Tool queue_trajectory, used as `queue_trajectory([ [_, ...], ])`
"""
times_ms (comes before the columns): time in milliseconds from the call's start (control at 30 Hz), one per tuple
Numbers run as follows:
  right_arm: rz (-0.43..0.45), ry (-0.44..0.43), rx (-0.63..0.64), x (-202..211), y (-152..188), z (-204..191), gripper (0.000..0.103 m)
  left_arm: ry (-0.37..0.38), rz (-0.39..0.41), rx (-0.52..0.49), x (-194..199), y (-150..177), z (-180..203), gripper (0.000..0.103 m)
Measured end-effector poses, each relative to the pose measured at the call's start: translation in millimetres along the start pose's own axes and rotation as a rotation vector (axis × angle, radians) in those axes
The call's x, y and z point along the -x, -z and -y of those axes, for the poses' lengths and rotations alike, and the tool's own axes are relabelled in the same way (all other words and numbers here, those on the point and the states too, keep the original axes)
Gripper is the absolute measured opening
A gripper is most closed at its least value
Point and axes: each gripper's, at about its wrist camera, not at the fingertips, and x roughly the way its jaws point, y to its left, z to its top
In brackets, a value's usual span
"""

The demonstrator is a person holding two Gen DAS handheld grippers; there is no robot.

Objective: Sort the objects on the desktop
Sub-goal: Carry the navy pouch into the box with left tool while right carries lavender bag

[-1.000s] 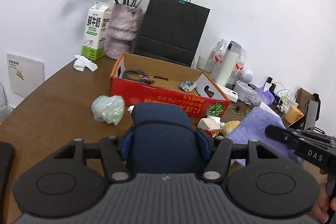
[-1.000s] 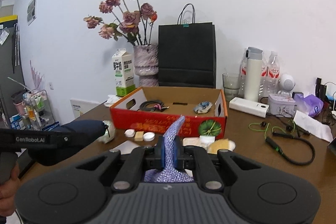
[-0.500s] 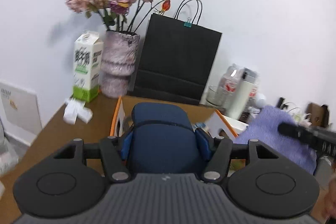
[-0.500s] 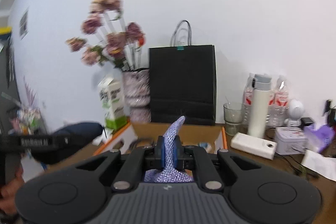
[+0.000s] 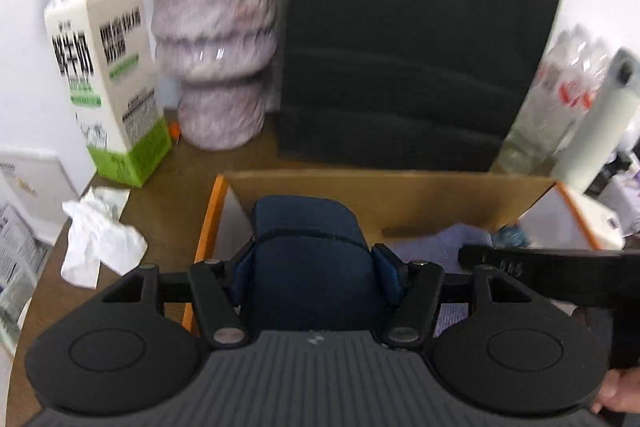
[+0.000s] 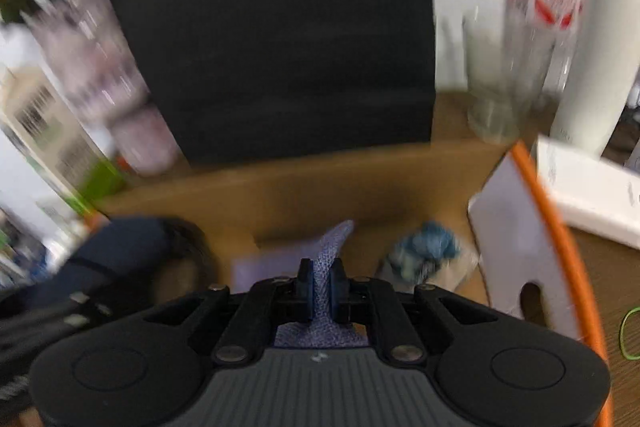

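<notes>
Both loads over the box (image 5: 400, 195), unreleased: left gripper (image 5: 316, 263) pinching navy case (image 5: 308, 227); right gripper (image 6: 319, 285) at 3 o'clock, pinching cloth (image 6: 334, 241).

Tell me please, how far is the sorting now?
Done: a blue wrapped item and a cable already lie in the box. In hand: the left gripper grips a navy case over the box, and the right gripper is shut on a purple cloth above it. Left: release both; crumpled paper lies outside the box.
</notes>
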Motion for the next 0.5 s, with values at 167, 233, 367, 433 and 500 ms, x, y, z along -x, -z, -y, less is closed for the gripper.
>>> queue_trajectory([
  [167,-0.060,0.089,0.009,-18,-2,-9,0.029,-0.001,-0.061,-0.017,-21,5,-6,0.067],
  [233,-0.098,0.066,0.033,-20,-5,-13,0.043,0.013,-0.063,-0.020,-20,3,-7,0.077],
  [367,-0.090,0.003,0.063,7,-11,-19,0.054,0.042,-0.044,0.006,-2,-7,-10,0.081],
  [433,-0.066,-0.015,0.084,29,-14,-21,0.063,0.049,-0.017,0.012,16,-13,-10,0.085],
  [500,-0.044,-0.019,0.113,49,-16,-21,0.066,0.058,-0.002,0.006,33,-17,-8,0.088],
])
